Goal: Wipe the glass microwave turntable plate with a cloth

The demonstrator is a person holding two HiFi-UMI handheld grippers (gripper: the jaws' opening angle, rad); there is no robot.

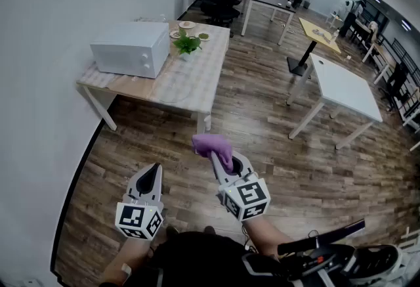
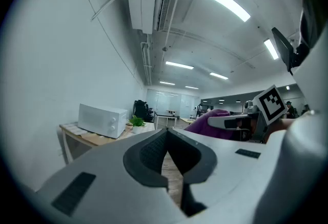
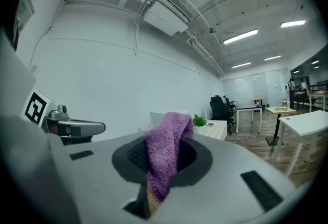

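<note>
1. Standing well apart from the tabletop (image 1: 197,79), with both grippers held low over the wood floor (image 1: 275,148). No wiping under way yet.
2. Right gripper (image 1: 215,155): fingers clamped on a purple cloth (image 1: 211,144), which is bunched above the tips and trails down between them in the right gripper view.
3. Left gripper (image 1: 153,169): fingers closed tip to tip, with nothing between them.
4. On the tabletop: a white microwave (image 1: 131,48), door seemingly closed, and a small green plant (image 1: 187,44) just beside it.
5. Glass turntable plate (image 1: 172,90): possibly the faint round outline on the checked covering toward the near edge, in front of the microwave. Too far off and too transparent to be sure; might instead be inside the microwave.
6. Judged stage: approach only. Ahead lie closing in on the tabletop, finding the plate, steadying it with the left gripper, and rubbing with the cloth in the right.
7. Possible troubles from here:
   - Cloth pulled out of the fingers under rubbing pressure, being held by a narrow pinch with most of the fabric loose.
   - Bare finger tips knocking or scraping the glass, if the bunched fabric sits off to one side and not under the tips.
   - Plate sliding on the smooth covering when pushed, and going over the near edge if left unbraced.
   - Smooth rim slipping from the left fingers if gripped too lightly, or chipping if gripped too hard.
   - Plant or microwave bumped on the way in, given the crowded far side.
</note>
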